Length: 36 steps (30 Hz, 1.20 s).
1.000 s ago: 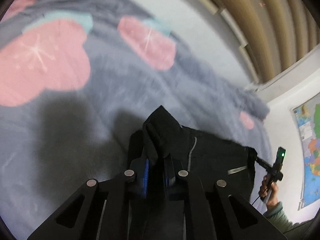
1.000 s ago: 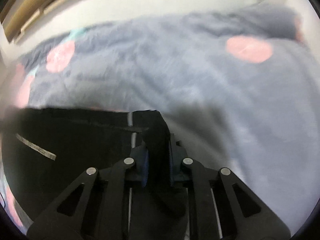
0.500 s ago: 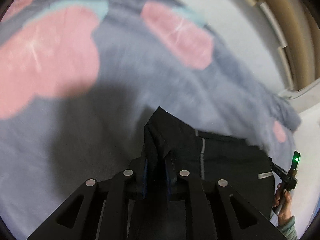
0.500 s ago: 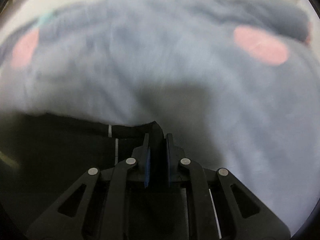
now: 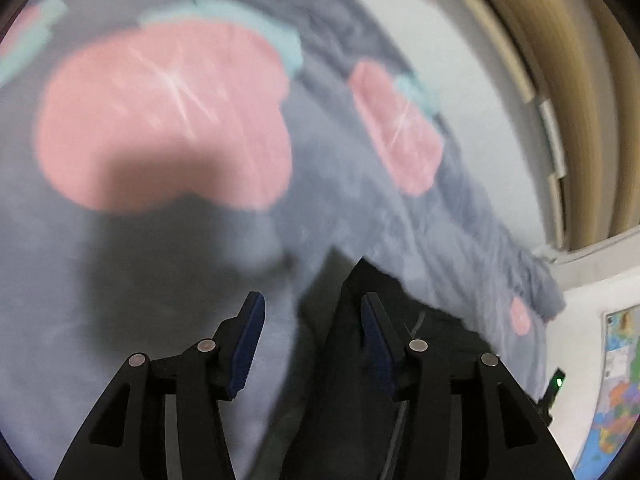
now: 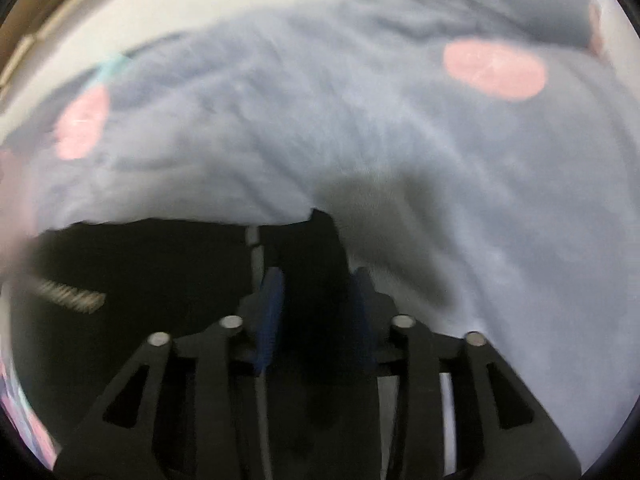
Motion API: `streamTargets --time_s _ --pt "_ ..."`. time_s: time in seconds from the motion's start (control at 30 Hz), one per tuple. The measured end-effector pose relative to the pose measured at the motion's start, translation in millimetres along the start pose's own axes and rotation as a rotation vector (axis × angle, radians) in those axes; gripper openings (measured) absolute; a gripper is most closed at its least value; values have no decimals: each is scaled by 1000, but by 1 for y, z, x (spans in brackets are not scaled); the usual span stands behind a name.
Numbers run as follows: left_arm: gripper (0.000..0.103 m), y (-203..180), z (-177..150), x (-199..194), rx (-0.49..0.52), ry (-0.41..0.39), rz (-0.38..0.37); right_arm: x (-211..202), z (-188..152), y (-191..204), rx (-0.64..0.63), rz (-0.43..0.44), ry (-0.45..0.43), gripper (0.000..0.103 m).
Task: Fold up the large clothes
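Item: black garment [image 5: 360, 380], dark fabric with pale grey seam lines and a short reflective strip. It is lying on a grey blanket [image 5: 180, 288] printed with pink and teal blotches, spread over a bed; in the left wrist view it is occupying the near right, in the right wrist view the near left.

Left gripper [image 5: 312, 340]: jaws have just been opening and are standing well apart. The garment's upper corner is resting against the right finger only, with bare blanket showing in the gap; released.

Right gripper [image 6: 316, 304]: jaws have just been opening. The garment's other top corner is sitting between the blue pads, but motion blur is hiding whether they are pressing on it, so I cannot tell grip from release.

Step in hand, judged: setting down the carried top edge to finish a fold. To do it well, both corners should be laid level with each other and the edge kept straight, and the jaws parted fully before lifting clear, so that no fabric is dragged and the fold undone.

Writing: a coloured wall map [image 5: 622, 384] is showing at far right, lettering unreadable. No brand or label is legible on the garment.
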<state>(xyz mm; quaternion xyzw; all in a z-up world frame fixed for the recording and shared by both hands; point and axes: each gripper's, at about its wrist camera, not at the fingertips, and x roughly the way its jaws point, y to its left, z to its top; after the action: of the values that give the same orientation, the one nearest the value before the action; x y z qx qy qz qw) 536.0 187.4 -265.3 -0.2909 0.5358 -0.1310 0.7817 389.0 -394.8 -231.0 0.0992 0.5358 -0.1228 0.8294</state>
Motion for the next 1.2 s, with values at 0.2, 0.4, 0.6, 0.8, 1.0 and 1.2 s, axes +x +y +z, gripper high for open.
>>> streamTargets --time_s 0.2,0.4,0.6,0.8,1.0,1.2 --pt "52 -39 -44 -57 151 -66 55 -64 -48 37 -48 104 -43 47" --pt "52 -123 -172 -36 429 -5 97 -75 -116 93 -112 113 -49 46" --pt "52 -173 -274 6 635 31 170 -56 -138 112 -115 55 -34 48" --pt "54 -148 -286 55 555 86 200 -2 -155 117 -162 -23 48 61" --pt "55 -148 -280 70 581 105 239 13 -143 112 -153 -5 95 62" --pt "55 -181 -251 21 620 10 175 -32 -87 94 -73 109 8 64"
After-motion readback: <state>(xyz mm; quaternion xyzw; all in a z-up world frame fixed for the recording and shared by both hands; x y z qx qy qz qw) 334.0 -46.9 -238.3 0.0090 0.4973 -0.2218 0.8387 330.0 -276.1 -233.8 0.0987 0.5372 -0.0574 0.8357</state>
